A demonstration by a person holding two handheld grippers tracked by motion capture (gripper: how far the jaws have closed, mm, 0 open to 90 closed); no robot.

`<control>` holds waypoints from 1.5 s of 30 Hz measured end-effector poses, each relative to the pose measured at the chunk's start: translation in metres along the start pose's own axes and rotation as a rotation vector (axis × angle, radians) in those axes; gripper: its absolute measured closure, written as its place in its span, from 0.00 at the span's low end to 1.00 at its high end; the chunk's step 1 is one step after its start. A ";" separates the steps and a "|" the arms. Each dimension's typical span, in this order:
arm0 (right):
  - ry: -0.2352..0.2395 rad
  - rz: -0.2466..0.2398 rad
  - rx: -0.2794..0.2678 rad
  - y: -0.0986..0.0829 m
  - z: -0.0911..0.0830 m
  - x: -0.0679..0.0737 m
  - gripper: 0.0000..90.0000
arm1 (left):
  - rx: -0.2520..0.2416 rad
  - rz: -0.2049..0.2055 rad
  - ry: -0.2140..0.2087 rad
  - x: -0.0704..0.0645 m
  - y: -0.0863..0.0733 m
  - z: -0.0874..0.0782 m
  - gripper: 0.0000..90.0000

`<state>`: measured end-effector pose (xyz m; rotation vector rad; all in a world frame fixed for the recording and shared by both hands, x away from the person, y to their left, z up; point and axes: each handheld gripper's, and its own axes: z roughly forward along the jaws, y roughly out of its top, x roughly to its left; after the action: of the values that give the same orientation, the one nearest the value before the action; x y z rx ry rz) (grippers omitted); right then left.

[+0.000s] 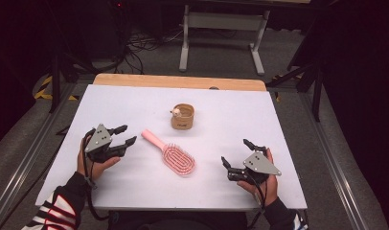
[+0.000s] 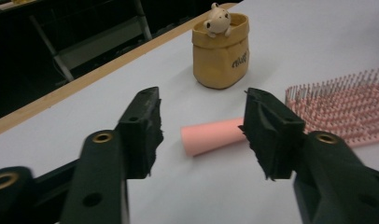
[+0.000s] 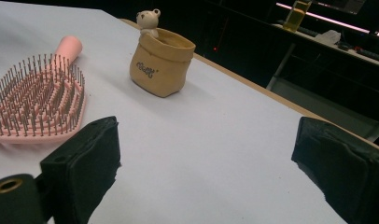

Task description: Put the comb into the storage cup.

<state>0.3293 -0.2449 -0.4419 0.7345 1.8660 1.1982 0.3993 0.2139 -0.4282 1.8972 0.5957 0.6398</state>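
white table (image 1: 135,103) | pink hairbrush (image 1: 169,153) between left tool (image 1: 127,135), right tool (image 1: 235,152)

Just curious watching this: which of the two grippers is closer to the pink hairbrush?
Left. The left gripper sits just off the pink hairbrush handle end, jaws open; the right gripper waits farther off beyond the bristle head.

The bench (image 1: 135,100) is evenly lit from above with soft shadows; surroundings stay dim, and the near jaws blur slightly
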 end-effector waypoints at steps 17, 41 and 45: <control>0.025 0.029 0.044 -0.004 0.005 0.001 0.10 | 0.312 0.039 -0.052 -0.002 0.017 0.094 1.00; 0.038 0.005 0.102 -0.006 0.010 0.004 0.11 | 0.520 0.164 -0.100 -0.016 0.019 0.115 1.00; 0.043 0.002 0.111 -0.007 0.011 0.004 0.11 | 0.551 0.159 -0.111 -0.012 0.015 0.109 1.00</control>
<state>0.3361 -0.2388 -0.4523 0.7761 1.9807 1.1268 0.4644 0.1284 -0.4550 2.4976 0.5934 0.4954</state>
